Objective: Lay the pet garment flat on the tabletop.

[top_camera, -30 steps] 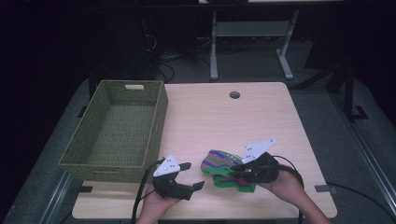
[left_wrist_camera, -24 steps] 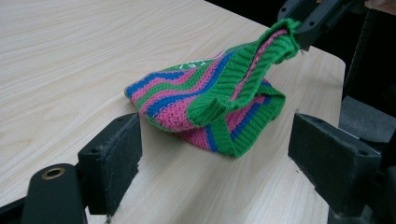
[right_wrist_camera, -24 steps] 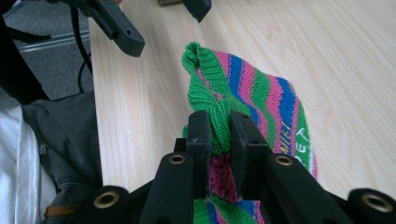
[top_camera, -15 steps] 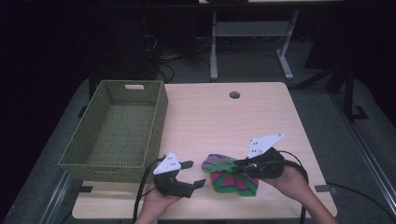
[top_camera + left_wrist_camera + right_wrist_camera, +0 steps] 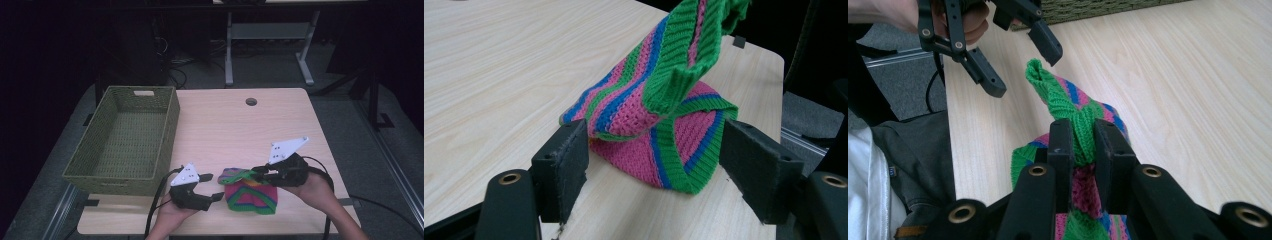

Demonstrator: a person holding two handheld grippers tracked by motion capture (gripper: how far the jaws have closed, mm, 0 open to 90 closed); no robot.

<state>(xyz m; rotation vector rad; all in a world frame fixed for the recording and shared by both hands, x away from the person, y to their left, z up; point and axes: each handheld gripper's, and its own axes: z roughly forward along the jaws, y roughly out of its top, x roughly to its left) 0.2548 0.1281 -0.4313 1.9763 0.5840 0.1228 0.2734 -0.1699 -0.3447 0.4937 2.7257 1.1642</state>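
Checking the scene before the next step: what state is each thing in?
Striped pink, green and blue knitted cloth: partly lifted off the table, one green edge pinched up.
Right gripper: shut on the cloth's green edge.
Left gripper: open, jaws have just been closing, cloth between them, untouched.
Green woven basket: upright, empty.
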